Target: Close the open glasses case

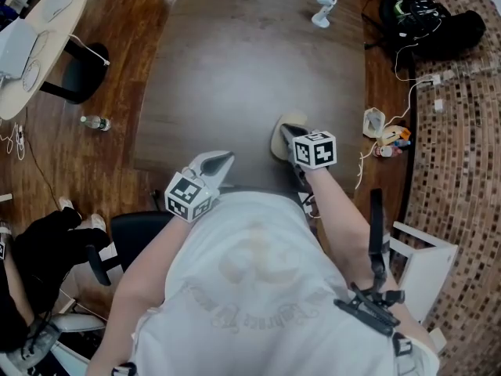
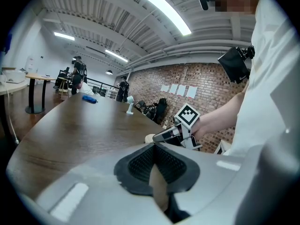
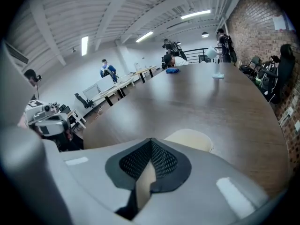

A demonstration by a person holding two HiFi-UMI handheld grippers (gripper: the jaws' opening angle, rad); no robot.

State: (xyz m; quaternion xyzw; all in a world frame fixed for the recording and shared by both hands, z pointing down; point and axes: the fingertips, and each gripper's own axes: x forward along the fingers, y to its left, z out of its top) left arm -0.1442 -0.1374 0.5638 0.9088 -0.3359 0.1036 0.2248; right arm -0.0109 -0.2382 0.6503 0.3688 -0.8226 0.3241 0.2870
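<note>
Right gripper (image 3: pixel 151 140) was clenched, jaws pressed together w/ nothing btwn them, tips just at the near side of the glasses case (image 3: pixel 191 138); contact not clear. Case was a cream rounded shell lying on the tabletop (image 1: pixel 235 69), close to the person's edge & right of centre; couldn't tell if the lid was fully down. Left gripper (image 2: pixel 153 145) was clenched too, holding nothing, low over the tabletop's near edge, apart from the case, pointing fwd & toward the right one.

Tabletop was long, dark brown wood. A small white camera on a stand (image 1: pixel 324 6) stood toward the far end, w/ a blue item (image 2: pixel 89 99) also far down it. Wooden floor all round: plastic bottle (image 1: pixel 95 122) on it at left, round pale table (image 1: pixel 74 10) in the far-left corner, black bag (image 1: pixel 427 22) & cables at right by the brick wall (image 2: pixel 211 83). Ceiling strip lights were on.

Right forearm (image 1: pixel 340 206) was bare, stretched fwd from a white shirt (image 1: pixel 250 288). Left forearm (image 1: pixel 145 269) angled in from the left, wrist low.
</note>
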